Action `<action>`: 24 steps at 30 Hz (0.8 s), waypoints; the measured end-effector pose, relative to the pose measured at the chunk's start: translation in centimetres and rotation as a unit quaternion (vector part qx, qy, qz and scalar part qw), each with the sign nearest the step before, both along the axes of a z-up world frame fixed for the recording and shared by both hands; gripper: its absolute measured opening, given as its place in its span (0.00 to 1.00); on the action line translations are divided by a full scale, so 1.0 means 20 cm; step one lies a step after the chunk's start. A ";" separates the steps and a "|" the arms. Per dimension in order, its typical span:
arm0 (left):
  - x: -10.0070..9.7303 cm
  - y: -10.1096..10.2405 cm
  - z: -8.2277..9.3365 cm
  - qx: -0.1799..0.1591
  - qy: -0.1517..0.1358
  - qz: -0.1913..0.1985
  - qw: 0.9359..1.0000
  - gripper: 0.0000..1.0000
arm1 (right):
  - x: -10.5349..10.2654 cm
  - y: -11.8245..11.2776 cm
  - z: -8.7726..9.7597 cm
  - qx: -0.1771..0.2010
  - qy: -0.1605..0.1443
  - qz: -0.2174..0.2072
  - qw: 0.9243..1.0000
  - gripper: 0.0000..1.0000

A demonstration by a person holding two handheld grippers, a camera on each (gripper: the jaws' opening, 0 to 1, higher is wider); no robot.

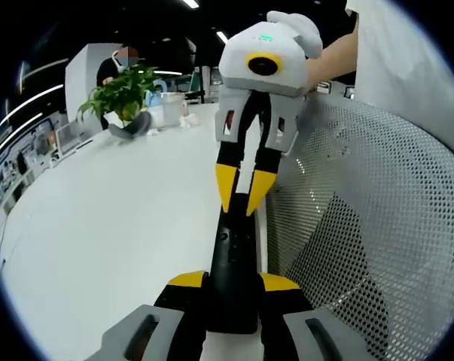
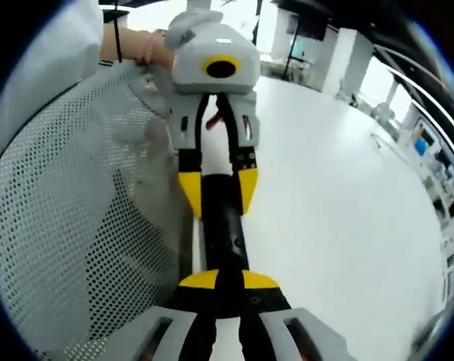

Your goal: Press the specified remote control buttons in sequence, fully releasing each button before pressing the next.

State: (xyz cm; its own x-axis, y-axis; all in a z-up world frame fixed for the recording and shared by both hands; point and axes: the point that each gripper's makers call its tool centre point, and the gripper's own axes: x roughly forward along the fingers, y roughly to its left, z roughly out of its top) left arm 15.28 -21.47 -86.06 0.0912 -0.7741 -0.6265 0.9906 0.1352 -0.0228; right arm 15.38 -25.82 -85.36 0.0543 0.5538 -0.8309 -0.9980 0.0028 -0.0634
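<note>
The black remote (image 1: 232, 271) lies at the edge of the white table (image 1: 114, 226), beside a perforated mesh chair back (image 1: 377, 203). The left gripper (image 1: 234, 289) clamps one end of it. The right gripper (image 2: 220, 284) clamps the other end.

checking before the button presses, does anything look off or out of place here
Nothing stands out. The black remote is held level between both tools, left tool at one end and right tool at the other, over the white table.
</note>
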 end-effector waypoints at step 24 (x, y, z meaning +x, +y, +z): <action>0.00 0.00 0.00 -0.001 0.000 -0.001 1.000 0.25 | -0.01 0.03 -0.01 -0.081 -0.026 0.117 0.989 0.06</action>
State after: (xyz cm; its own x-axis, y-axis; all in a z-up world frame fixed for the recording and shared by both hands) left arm 15.19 -21.44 -86.02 0.0900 -0.7749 -0.6257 0.9908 0.1335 -0.0228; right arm 15.11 -25.20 -85.50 -0.0137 0.4156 -0.9094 -0.9654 -0.2423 -0.0962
